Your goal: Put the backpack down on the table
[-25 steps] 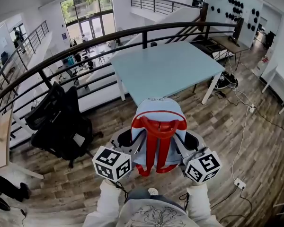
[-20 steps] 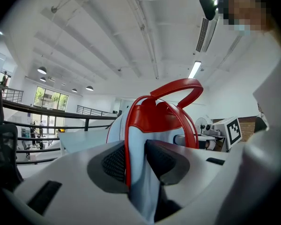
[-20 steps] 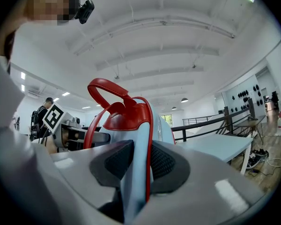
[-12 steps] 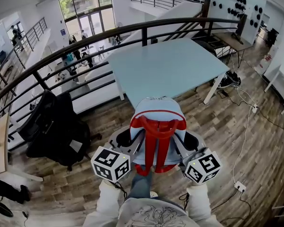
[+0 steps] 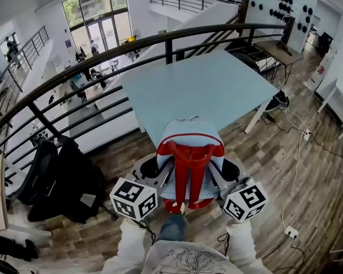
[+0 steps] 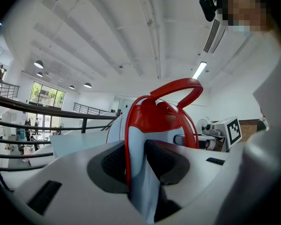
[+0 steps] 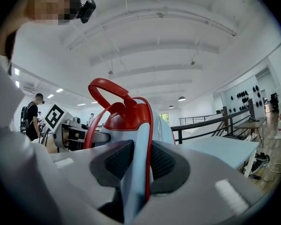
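The table [image 5: 217, 90] has swelled in the frame since a second ago. Low centre, my left gripper [image 5: 151, 171] and right gripper [image 5: 227, 171] each pinch a blue, red-edged fold of the backpack [image 5: 188, 150]. It hangs upright between them, over the floor. The table edge is dead ahead, just above the backpack's top.

text: we read none | brands, numbers: none | signs: only wordless black-and-white square codes on left marker cube [image 5: 135, 197] and right marker cube [image 5: 244, 200]
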`<state>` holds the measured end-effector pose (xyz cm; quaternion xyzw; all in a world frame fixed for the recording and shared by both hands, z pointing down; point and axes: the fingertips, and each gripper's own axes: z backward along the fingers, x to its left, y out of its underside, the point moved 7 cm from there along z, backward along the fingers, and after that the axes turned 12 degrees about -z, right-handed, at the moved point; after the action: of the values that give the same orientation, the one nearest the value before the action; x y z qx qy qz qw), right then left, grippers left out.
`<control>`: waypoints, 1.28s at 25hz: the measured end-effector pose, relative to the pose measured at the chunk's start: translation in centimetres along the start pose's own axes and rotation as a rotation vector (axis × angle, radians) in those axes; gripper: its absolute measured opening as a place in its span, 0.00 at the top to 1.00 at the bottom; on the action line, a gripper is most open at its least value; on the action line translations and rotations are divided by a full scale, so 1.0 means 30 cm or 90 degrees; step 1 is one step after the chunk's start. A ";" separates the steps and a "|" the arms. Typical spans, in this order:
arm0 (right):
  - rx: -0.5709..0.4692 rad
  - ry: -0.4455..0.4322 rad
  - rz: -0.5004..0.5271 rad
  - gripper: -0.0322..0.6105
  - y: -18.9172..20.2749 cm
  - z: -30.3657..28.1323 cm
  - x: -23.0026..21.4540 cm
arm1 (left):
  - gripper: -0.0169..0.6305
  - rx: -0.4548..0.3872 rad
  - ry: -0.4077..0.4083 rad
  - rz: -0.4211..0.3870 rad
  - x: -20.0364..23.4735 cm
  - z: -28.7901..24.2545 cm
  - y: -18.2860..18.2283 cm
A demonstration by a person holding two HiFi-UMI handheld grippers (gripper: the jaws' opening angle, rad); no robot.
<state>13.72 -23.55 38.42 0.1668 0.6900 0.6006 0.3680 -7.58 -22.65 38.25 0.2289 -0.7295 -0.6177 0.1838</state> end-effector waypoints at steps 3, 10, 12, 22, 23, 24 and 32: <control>-0.004 0.009 0.001 0.78 -0.033 -0.119 -0.066 | 0.79 -0.003 0.009 -0.005 0.110 -0.099 -0.027; -0.011 0.025 0.003 0.78 -0.120 -0.370 -0.212 | 0.79 -0.007 0.025 -0.011 0.337 -0.315 -0.098; -0.012 0.029 0.004 0.78 -0.138 -0.436 -0.240 | 0.79 -0.008 0.028 -0.014 0.399 -0.362 -0.114; -0.004 0.039 0.003 0.78 -0.185 -0.670 -0.391 | 0.79 -0.001 0.040 -0.013 0.606 -0.569 -0.141; -0.003 0.039 0.002 0.78 -0.177 -0.683 -0.411 | 0.79 -0.001 0.039 -0.012 0.615 -0.589 -0.130; -0.002 0.038 0.002 0.78 -0.166 -0.693 -0.432 | 0.79 -0.001 0.039 -0.012 0.621 -0.609 -0.116; 0.006 0.036 -0.005 0.78 -0.127 -0.754 -0.519 | 0.79 0.005 0.034 -0.004 0.663 -0.695 -0.063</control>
<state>8.99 -50.85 39.75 0.1487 0.7034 0.6007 0.3496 -12.35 -51.11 39.62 0.2487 -0.7258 -0.6093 0.2005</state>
